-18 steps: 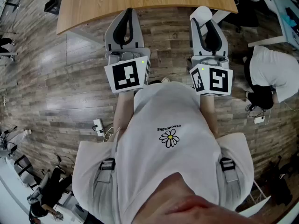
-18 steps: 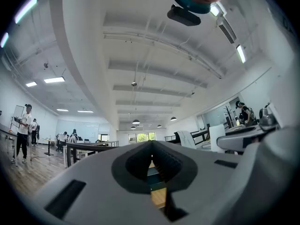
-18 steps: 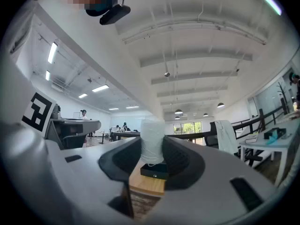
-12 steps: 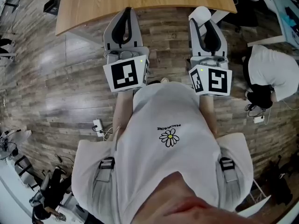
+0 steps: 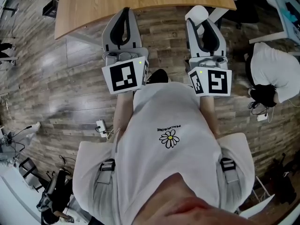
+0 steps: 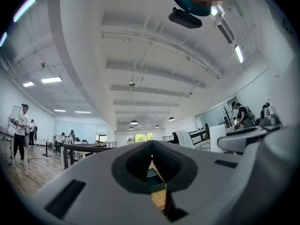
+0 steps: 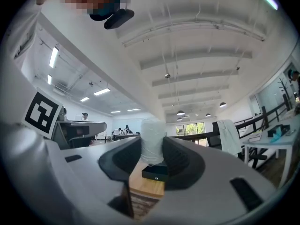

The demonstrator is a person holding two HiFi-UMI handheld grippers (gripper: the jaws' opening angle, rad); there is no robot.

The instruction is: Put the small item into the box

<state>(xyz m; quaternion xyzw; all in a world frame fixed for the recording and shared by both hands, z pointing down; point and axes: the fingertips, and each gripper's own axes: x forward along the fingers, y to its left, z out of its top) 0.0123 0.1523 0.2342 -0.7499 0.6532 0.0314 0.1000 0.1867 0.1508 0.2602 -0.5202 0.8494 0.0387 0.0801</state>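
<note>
Where plank floor (image 5: 65, 93) spreads, wooden table (image 5: 93, 3), black box (image 7: 154, 172).

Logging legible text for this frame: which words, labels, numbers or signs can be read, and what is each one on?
"PEACEMINUSONE": small print, upside down in the head view, on the person's white shirt, just above a printed daisy.
Left marker cube and right marker cube: black-and-white square patterns only, no letters or numbers.
Nothing else in any view carries legible text.
</note>
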